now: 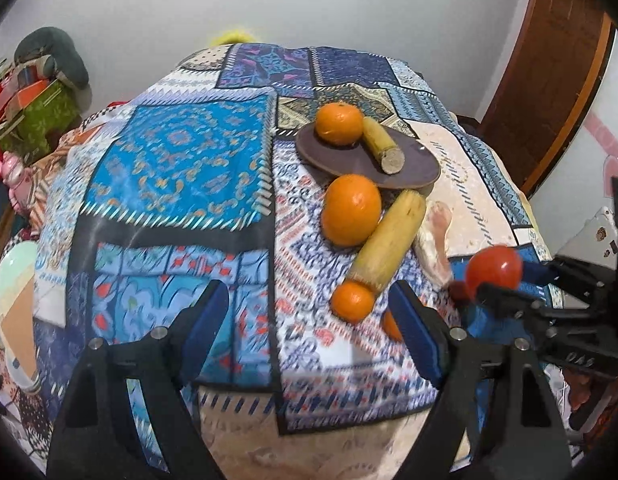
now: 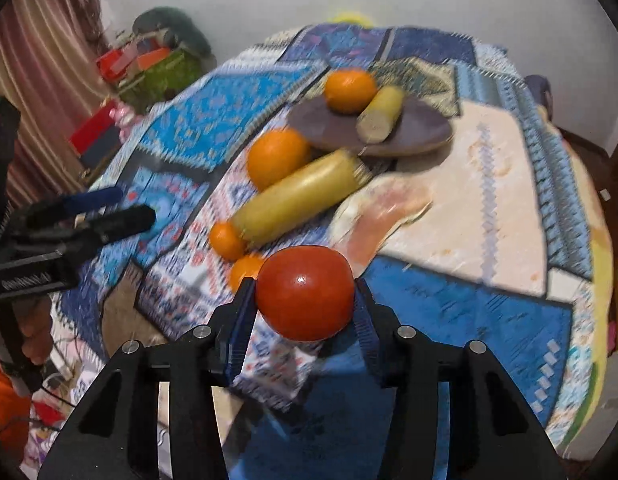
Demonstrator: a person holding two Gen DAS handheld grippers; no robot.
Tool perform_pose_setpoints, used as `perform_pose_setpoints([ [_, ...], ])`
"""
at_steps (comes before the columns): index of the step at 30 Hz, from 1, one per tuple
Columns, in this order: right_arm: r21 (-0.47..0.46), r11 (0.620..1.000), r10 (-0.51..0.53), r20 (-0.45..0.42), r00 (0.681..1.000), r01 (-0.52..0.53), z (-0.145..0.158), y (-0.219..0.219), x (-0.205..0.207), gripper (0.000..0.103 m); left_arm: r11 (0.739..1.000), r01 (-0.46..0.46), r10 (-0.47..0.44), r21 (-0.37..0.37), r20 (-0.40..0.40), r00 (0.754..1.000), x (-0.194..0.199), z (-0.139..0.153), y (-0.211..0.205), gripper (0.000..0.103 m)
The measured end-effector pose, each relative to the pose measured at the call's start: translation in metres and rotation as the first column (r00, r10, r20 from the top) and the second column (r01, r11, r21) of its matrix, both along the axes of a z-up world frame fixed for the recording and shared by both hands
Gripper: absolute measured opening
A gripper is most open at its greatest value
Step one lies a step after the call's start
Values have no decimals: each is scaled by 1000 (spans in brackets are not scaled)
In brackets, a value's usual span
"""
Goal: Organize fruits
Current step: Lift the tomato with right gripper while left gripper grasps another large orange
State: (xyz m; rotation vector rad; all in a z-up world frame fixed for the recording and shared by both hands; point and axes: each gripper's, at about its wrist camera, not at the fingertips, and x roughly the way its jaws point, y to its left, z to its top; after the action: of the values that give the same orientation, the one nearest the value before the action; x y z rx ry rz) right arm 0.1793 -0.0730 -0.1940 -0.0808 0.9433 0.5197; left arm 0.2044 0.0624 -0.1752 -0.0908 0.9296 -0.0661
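My right gripper [image 2: 305,296] is shut on a red tomato [image 2: 305,292] and holds it above the near part of the table; the tomato also shows in the left wrist view [image 1: 493,270]. A brown plate [image 1: 369,160] holds an orange [image 1: 339,123] and a short banana piece [image 1: 383,145]. Before the plate lie a big orange [image 1: 352,209], a long banana [image 1: 391,242] and a small orange [image 1: 352,301]; another small orange [image 1: 391,326] is partly hidden. My left gripper [image 1: 309,332] is open and empty, near the table's front.
The round table has a patterned blue cloth [image 1: 177,160]. A pale pink thing [image 2: 383,210] lies right of the long banana. Clutter and boxes [image 1: 33,108] stand at the far left by the wall. A wooden door [image 1: 549,64] is at the right.
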Motion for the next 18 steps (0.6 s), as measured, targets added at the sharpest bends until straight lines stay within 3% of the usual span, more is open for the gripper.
perform_pose_setpoints([
  [6, 6, 998, -57, 75, 996, 56, 18, -22, 21, 44, 1000, -6, 6, -8, -25, 1000, 46, -12, -15, 82],
  [12, 34, 996, -86, 78, 993, 84, 17, -38, 35, 44, 1000, -7, 6, -19, -43, 999, 81, -26, -26, 82],
  [18, 49, 994, -96, 55, 994, 94, 11, -47, 46, 44, 999, -17, 15, -35, -65, 998, 102, -40, -31, 67],
])
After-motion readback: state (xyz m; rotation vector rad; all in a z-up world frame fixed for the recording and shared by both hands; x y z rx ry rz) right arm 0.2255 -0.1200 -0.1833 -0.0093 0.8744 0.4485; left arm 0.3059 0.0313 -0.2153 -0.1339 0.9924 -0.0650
